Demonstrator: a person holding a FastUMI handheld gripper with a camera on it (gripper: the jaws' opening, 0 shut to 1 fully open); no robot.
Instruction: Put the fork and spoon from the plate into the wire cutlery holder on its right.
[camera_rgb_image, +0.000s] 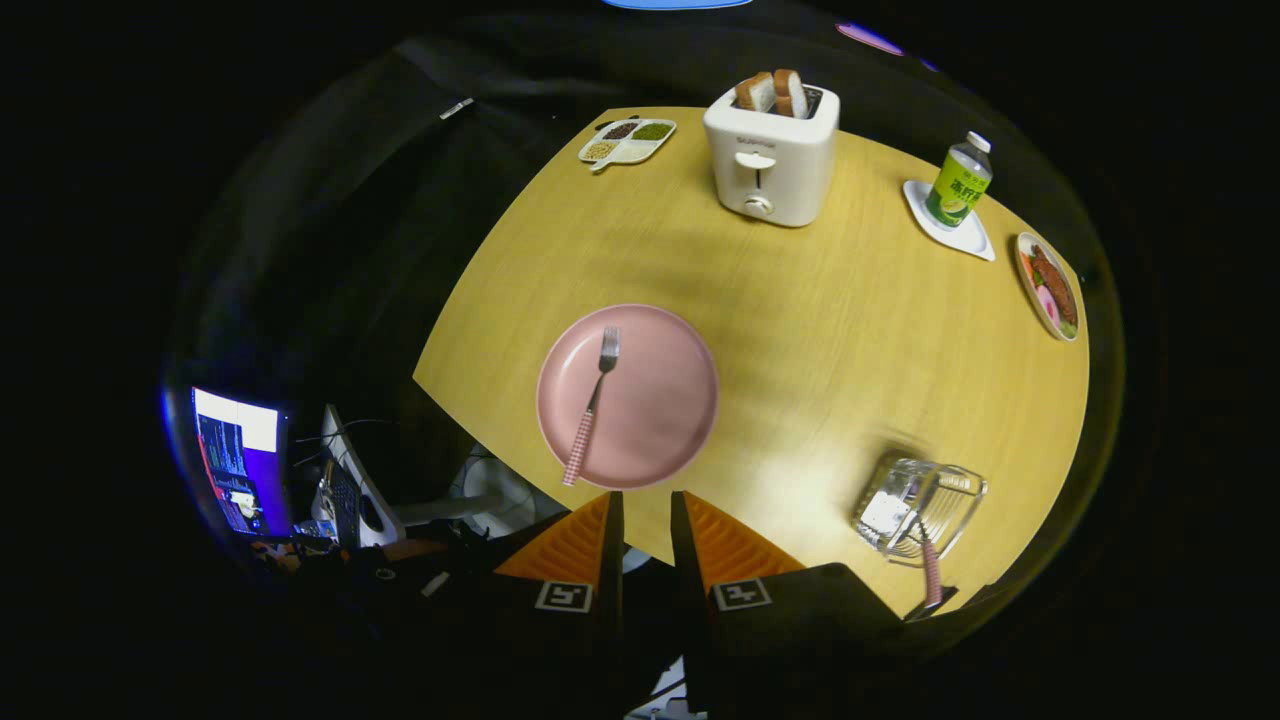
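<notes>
So a yellowish wooden bench (820, 330) is seen from above, set against dark booth cloth, with a lit monitor (238, 455) and some cluttered gear off past its near-left corner. A pink plate (660, 410) is sat near the front edge, and the fork (592, 405) is laid on its left half, tines pointed away, checked handle hanging just over the near rim. The wire cutlery holder (918, 508) is placed to the right of the plate, well apart from it, and a checked handle (931, 570) is seen sticking out of it toward the near side, probably the spoon, though it's too blurred to be sure. Further back, a white toaster (771, 155) with two bread slices is stood, a divided snack tray (627, 141) to its left, a green bottle (958, 182) on a white coaster (950, 225) to its right, and a dish of food (1048, 285) near the right edge.

The gripper (646, 510) is held above the bench's near edge, just short of the plate. The jaws are kept narrowly apart, and nothing is held between them.
</notes>
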